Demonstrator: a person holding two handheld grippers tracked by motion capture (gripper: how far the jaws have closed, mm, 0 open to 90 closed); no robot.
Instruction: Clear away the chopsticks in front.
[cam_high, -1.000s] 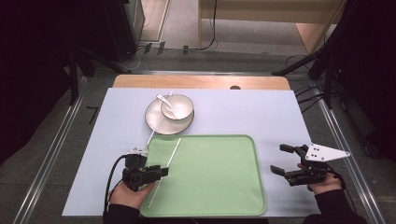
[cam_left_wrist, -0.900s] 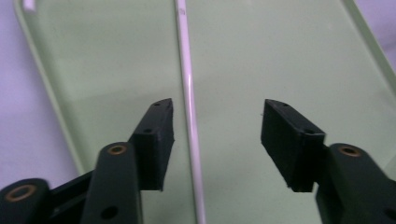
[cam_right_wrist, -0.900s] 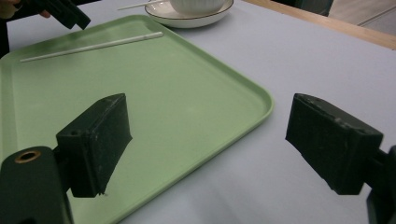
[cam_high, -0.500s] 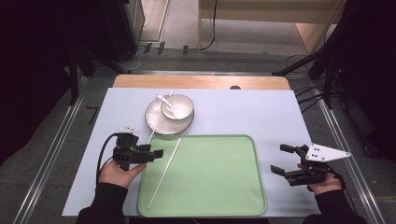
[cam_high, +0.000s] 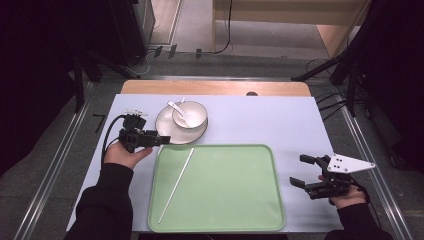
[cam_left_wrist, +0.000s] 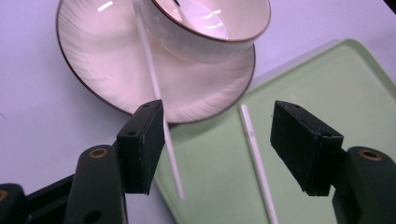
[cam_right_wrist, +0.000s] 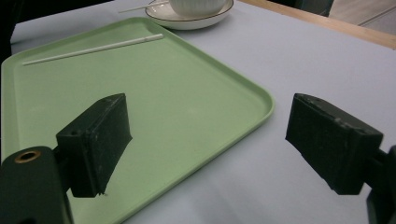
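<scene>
L gripper moved off; chopstick beside its fingers (spread)

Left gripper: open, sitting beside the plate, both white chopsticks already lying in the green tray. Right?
Not both. One chopstick lies in the tray; the other chopstick leans on the plate, by the left gripper, as the left gripper view shows.

One overhead camera, two riding the grippers

The high view looks forward and down over the whole desk; each gripper view looks closely along its own jaws, and all three share the green tray ahead.
</scene>
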